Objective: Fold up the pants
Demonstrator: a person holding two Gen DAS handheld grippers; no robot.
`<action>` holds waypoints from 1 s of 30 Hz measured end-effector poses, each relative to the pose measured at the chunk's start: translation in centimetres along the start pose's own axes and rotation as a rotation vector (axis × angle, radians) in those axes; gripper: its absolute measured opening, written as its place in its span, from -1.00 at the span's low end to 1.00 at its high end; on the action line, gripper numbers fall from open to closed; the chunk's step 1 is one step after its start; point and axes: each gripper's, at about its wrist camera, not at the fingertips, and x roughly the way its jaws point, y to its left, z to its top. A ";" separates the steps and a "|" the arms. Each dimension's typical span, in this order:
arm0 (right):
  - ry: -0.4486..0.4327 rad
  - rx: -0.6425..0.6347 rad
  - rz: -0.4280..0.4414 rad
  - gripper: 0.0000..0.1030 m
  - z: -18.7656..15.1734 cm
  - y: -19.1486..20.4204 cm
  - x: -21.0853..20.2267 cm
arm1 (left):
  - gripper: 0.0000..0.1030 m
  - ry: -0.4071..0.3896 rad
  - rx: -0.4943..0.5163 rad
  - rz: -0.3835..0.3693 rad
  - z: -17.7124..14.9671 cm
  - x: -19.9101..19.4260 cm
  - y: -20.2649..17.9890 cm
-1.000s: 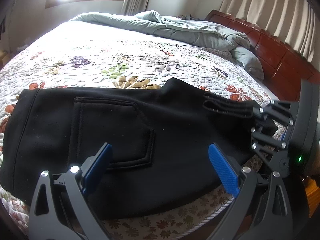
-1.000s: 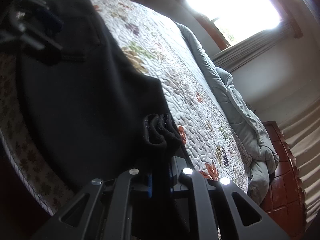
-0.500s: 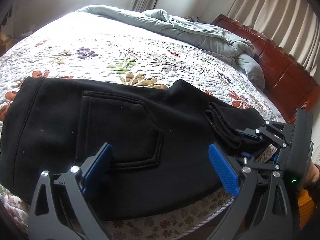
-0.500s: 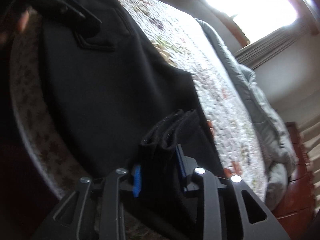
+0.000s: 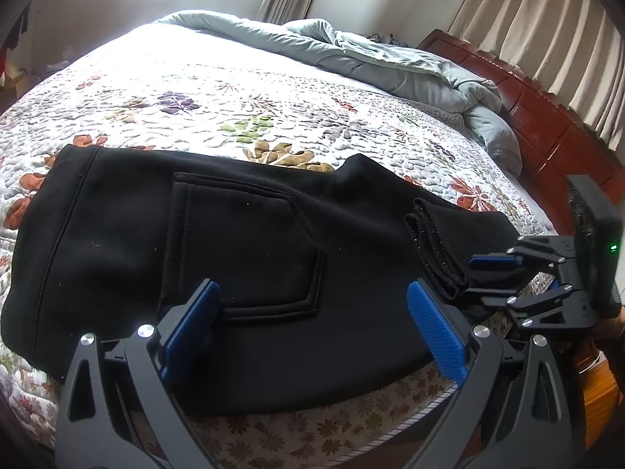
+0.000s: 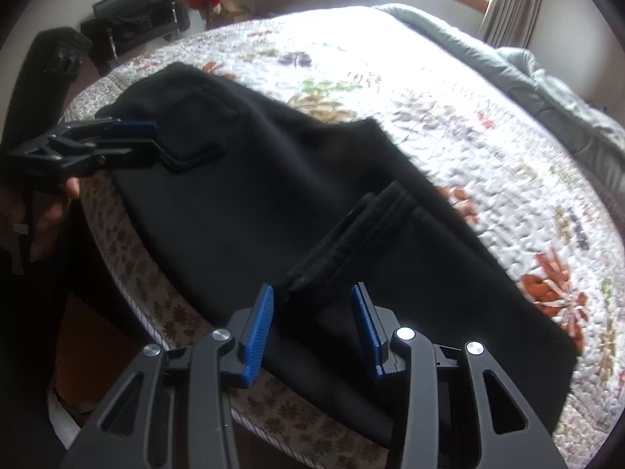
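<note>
Black pants (image 5: 234,254) lie folded across the flowered quilt near the bed's front edge, back pocket up. Their leg cuffs (image 5: 433,246) rest stacked on top at the right end. My left gripper (image 5: 312,293) hovers open over the pocket area with nothing between its blue pads. It shows at the left of the right wrist view as well, left gripper (image 6: 154,140). My right gripper (image 6: 312,293) has its jaws opening. The cuffs (image 6: 351,234) lie just ahead of its tips and the pads do not press on them. The left wrist view shows this right gripper (image 5: 474,277) beside the cuffs.
A grey-green duvet (image 5: 390,62) is bunched along the far side of the bed, against a red-brown wooden headboard (image 5: 547,125). The quilt's front edge (image 6: 156,312) drops off just below the pants. A person's hand (image 6: 47,211) holds the left gripper. Dark furniture (image 6: 136,11) stands beyond the bed.
The right gripper was shut on the cuffs; its jaws have spread and let them drop onto the pants, and it has rolled and drawn back a little. The left gripper has barely moved.
</note>
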 end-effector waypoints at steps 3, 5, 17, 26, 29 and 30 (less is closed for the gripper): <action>0.018 0.024 0.055 -0.44 0.2 -0.4 0.6 | 0.87 0.003 0.006 0.005 0.0 0.1 -0.1; 0.016 0.010 0.060 -0.50 0.0 0.0 0.6 | 0.87 0.004 0.007 0.005 0.0 0.1 -0.1; 0.072 0.032 0.195 -0.32 0.2 -1.1 0.6 | 0.87 -0.006 -0.125 0.003 -0.1 -3.2 1.3; 0.182 -0.008 0.418 -0.25 5.8 -2.6 -0.7 | 0.87 -0.073 -0.732 -0.057 -4.1 -8.0 9.8; 0.189 -0.041 0.494 0.02 11.0 -2.4 -1.0 | 0.87 -0.104 -0.836 -0.053 -5.0 -8.4 11.2; 0.200 -0.048 0.533 0.21 12.7 -2.1 -0.8 | 0.87 -0.115 -0.863 -0.069 -5.2 -8.3 11.5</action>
